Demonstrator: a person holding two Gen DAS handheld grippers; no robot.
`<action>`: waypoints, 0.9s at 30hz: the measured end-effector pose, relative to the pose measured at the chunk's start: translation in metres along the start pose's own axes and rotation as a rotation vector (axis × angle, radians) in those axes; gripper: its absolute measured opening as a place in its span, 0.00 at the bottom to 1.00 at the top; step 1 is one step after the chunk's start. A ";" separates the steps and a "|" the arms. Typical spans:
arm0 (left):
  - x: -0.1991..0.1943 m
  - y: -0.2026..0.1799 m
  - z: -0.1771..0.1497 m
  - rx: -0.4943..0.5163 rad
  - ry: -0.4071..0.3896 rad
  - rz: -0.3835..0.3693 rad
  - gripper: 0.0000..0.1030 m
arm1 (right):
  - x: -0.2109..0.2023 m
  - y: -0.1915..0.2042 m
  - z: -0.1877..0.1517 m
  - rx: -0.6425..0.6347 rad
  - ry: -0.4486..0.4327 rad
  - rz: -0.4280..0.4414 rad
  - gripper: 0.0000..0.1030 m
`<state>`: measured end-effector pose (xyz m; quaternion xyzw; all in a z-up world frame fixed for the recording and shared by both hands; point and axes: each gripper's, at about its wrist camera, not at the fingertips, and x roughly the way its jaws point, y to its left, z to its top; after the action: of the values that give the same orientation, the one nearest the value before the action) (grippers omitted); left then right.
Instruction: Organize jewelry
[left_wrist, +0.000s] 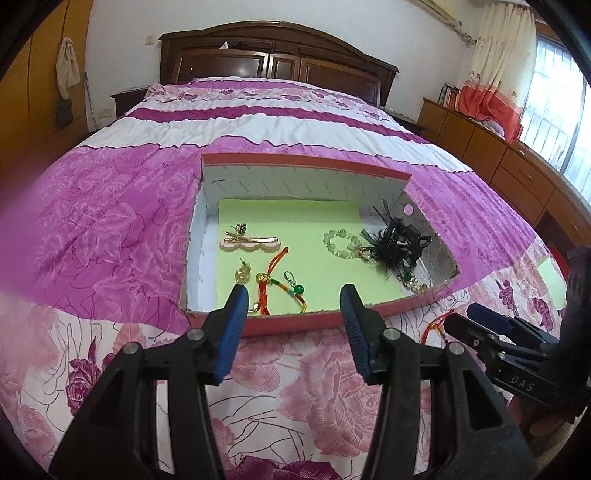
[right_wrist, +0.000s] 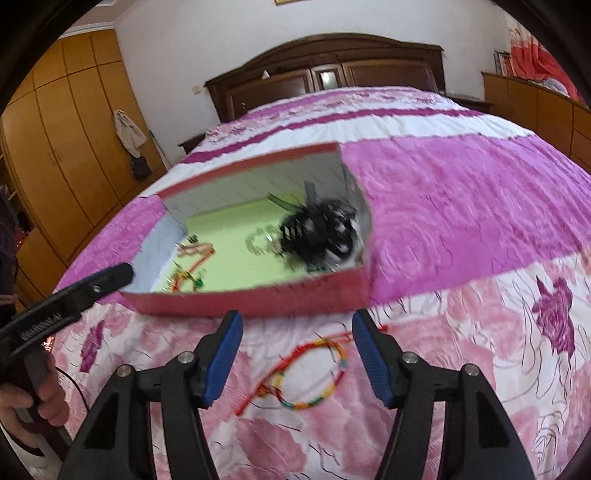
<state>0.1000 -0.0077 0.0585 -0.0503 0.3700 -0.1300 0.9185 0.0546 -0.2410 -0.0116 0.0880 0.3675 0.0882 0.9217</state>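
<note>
A red-rimmed cardboard box (left_wrist: 295, 322) with green lining lies on the bed. It holds a pink hair clip (left_wrist: 253, 242), a green bead bracelet (left_wrist: 340, 242), a black ribbon piece (left_wrist: 397, 245), a red cord bracelet (left_wrist: 280, 284) and small earrings (left_wrist: 242, 275). My left gripper (left_wrist: 293, 299) hovers open at the box's near wall, nothing between its fingers. A multicoloured cord bracelet (right_wrist: 314, 373) lies on the bedspread in front of the box (right_wrist: 258, 297). My right gripper (right_wrist: 297, 325) stands open just over the bracelet without touching it. The right wrist view is blurred.
A pink floral bedspread (left_wrist: 110, 221) covers the whole bed, with a dark wooden headboard (left_wrist: 277, 59) at the far end. A wooden wardrobe (right_wrist: 74, 129) stands to the left, low cabinets (left_wrist: 498, 155) and a window to the right. A hand (right_wrist: 40, 398) holds the left gripper's handle.
</note>
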 end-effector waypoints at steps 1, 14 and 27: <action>0.001 0.000 -0.001 0.004 0.004 0.006 0.42 | 0.002 -0.002 -0.002 0.001 0.008 -0.007 0.63; 0.006 0.003 -0.005 0.004 0.028 0.025 0.42 | 0.031 -0.010 -0.022 -0.025 0.130 -0.082 0.17; 0.007 0.002 -0.006 0.006 0.033 0.025 0.42 | 0.001 0.003 -0.011 -0.074 0.017 -0.056 0.04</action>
<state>0.1017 -0.0073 0.0490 -0.0409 0.3853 -0.1202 0.9140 0.0479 -0.2372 -0.0195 0.0425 0.3741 0.0767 0.9232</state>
